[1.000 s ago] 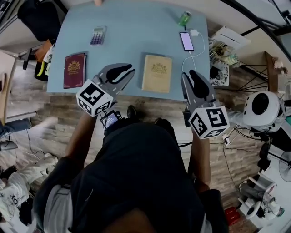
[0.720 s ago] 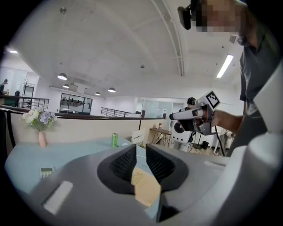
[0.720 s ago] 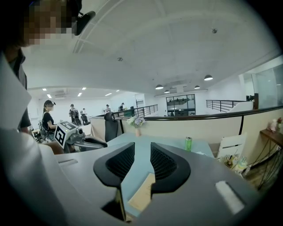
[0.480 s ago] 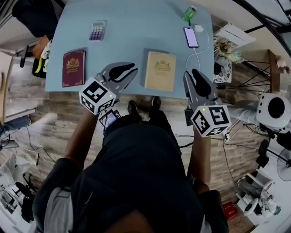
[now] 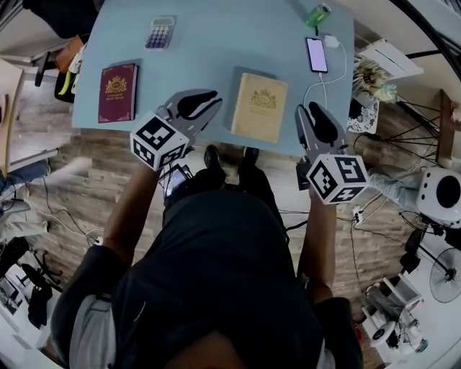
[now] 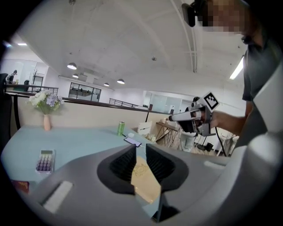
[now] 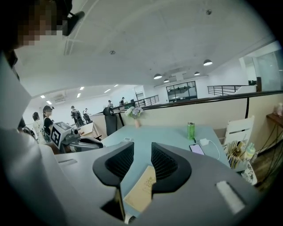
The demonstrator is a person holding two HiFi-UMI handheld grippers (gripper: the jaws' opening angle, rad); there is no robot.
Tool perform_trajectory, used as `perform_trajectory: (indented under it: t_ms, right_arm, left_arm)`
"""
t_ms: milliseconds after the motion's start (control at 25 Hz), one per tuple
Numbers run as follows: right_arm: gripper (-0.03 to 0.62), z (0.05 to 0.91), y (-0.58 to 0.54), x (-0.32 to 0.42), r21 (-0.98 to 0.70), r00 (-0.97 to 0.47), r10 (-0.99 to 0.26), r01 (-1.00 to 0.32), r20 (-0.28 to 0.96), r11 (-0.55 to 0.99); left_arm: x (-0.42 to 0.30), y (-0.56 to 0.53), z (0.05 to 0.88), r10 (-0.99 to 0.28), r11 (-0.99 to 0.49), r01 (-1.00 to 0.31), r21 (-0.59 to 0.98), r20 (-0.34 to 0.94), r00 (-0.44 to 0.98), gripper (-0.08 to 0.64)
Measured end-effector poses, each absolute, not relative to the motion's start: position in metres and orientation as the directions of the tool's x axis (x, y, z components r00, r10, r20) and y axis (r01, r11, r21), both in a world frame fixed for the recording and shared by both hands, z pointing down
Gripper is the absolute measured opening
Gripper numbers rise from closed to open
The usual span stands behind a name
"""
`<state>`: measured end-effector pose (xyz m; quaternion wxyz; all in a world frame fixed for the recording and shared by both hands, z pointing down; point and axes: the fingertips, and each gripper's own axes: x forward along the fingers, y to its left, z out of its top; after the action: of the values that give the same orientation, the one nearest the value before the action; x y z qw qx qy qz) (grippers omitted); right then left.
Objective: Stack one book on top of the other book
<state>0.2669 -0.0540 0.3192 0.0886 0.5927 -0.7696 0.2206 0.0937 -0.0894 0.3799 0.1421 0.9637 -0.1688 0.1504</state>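
The tan book (image 5: 259,107) lies flat near the front edge of the blue table (image 5: 209,50), its near edge almost at the table's lip. The maroon book (image 5: 117,92) lies flat too, well apart from it at the table's left side. Neither has been lifted, so by my reading you are at the approach: lining up on the tan book before any grasp.

Your left gripper (image 5: 215,103) hangs over the front edge just beside the tan book's left side. Its jaws are drawn together with only a sliver between them, and they hold nothing. Your right gripper (image 5: 308,108) sits near the book's right side. Its jaws have just parted a little, and they too are empty. Each gripper view shows the tan cover beyond the gap, not in it.

Next you need more opening than either gripper has. Spread the jaws enough to take the book's thickness, then slide a jaw under an edge — the near one at the table's lip looks easiest. Then carry it left and set it squarely on the maroon cover.

Farther back, the calculator (image 5: 159,33), phone (image 5: 316,55) and green can (image 5: 318,14) lie clear of that path.
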Motion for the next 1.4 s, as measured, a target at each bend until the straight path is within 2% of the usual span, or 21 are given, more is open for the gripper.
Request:
perform_trajectory:
  t_ms: [320, 560, 880, 1400]
  right_arm:
    - [0.107, 0.364, -0.07, 0.282, -0.305, -0.323, -0.83, -0.932, 0.454, 0.195]
    - [0.118, 0.402, -0.081, 0.292, -0.36, -0.351, -0.792, -0.916, 0.499, 0.179]
    - [0.136, 0.454, -0.086, 0.297, -0.424, -0.395, -0.725, -0.892, 0.564, 0.156]
    - [0.192, 0.538, -0.086, 0.304, -0.552, -0.487, -0.601, -0.829, 0.633, 0.09]
  left_arm:
    - [0.108, -0.096, 0.424, -0.284, -0.863, -0.417, 0.284, 0.408, 0.868, 0.08]
    - [0.119, -0.1, 0.459, -0.272, -0.835, -0.443, 0.326, 0.456, 0.848, 0.16]
    - [0.134, -0.103, 0.502, -0.256, -0.802, -0.472, 0.366, 0.504, 0.825, 0.182]
    - [0.155, -0.107, 0.566, -0.226, -0.729, -0.536, 0.426, 0.589, 0.776, 0.264]
